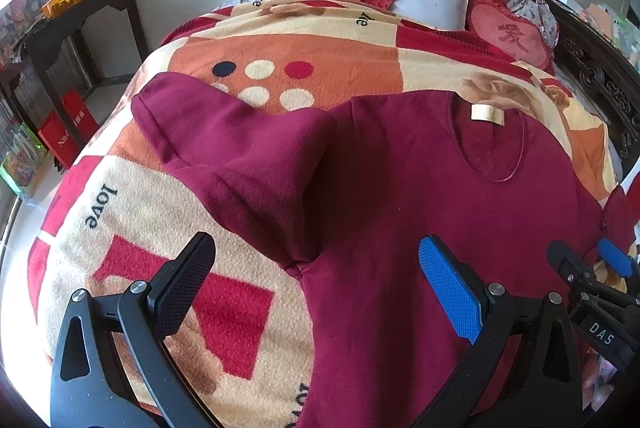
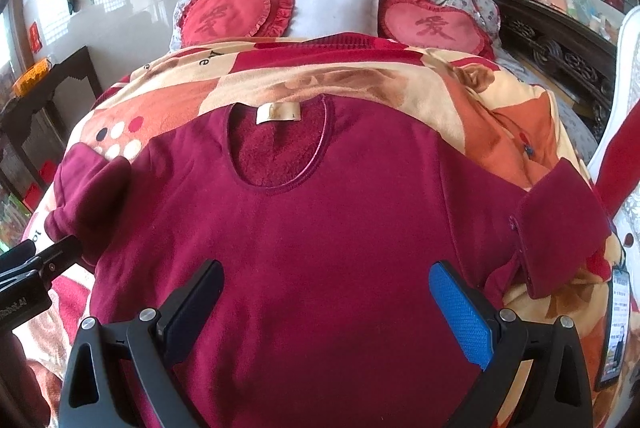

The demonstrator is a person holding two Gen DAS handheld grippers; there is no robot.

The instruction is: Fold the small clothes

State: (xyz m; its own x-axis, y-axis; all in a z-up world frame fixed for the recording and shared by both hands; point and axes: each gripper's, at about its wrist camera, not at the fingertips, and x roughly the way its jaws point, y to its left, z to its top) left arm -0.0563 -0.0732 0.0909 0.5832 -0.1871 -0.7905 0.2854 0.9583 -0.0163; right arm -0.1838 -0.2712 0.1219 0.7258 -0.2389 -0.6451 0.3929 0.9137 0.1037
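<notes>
A maroon long-sleeved top (image 2: 320, 228) lies flat, front up, on a patterned blanket (image 2: 500, 132), its round neck and cream label (image 2: 278, 113) at the far end. Its left sleeve (image 1: 240, 156) angles out to the left and its right sleeve (image 2: 560, 220) is bent back near the blanket's right side. My left gripper (image 1: 316, 276) is open above the left armpit seam, holding nothing. My right gripper (image 2: 326, 292) hovers open over the middle of the top's body, also holding nothing. Part of the right gripper (image 1: 592, 268) shows at the right edge of the left wrist view.
Two red heart cushions (image 2: 232, 14) (image 2: 436, 26) and a white pillow (image 2: 336, 8) lie at the head of the bed. A dark wooden side table (image 1: 92, 16) stands on the left, red boxes (image 1: 68, 132) on the floor below. A carved dark bed frame (image 2: 560, 56) runs along the right.
</notes>
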